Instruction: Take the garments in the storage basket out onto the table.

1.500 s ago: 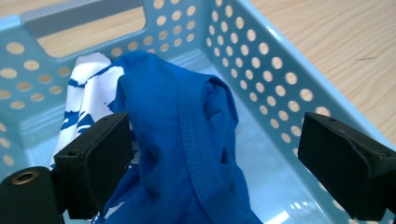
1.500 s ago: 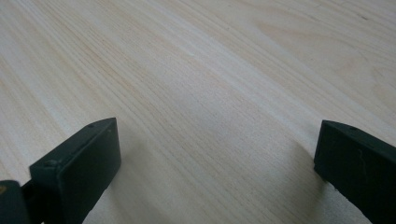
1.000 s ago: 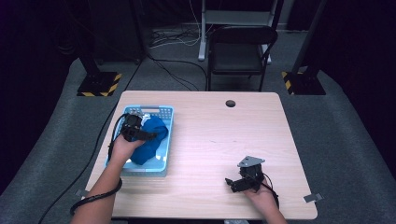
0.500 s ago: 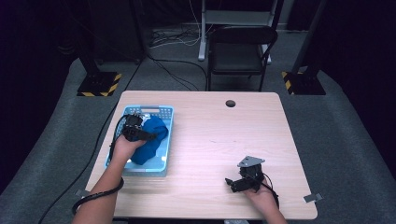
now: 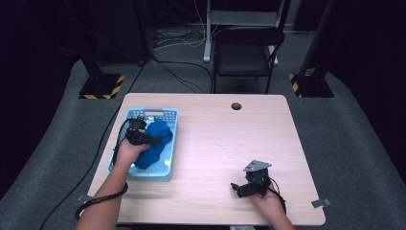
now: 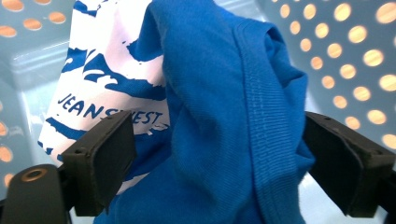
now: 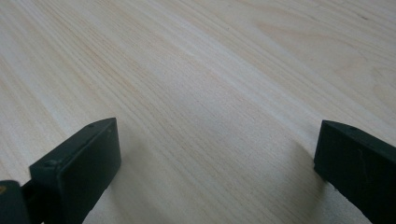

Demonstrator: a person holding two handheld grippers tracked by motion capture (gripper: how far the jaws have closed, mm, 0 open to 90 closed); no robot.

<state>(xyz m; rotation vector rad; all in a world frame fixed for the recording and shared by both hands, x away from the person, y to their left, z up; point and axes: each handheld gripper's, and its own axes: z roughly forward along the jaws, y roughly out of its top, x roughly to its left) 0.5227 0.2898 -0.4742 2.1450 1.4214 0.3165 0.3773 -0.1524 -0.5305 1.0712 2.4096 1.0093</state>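
Shirt [image 6: 219, 116]: blue, soft, light, bunched in basket [image 5: 168, 125]; grasp the thick fold
Left gripper [image 6: 219, 154] fingers: wide, just been closing around fold
Right gripper [image 7: 215, 163] fingers: wide, empty above tabletop [image 7: 210, 70]

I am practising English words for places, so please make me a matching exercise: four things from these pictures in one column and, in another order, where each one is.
Things:
1. blue shirt
2. light blue basket
3. right gripper
4. black chair

Places:
a. on the floor behind the table
b. on the left part of the table
c. low over bare wood near the front right of the table
d. inside the basket, between the jaws of the left gripper, which have just been closing

Pairs: 1-d, 2-b, 3-c, 4-a
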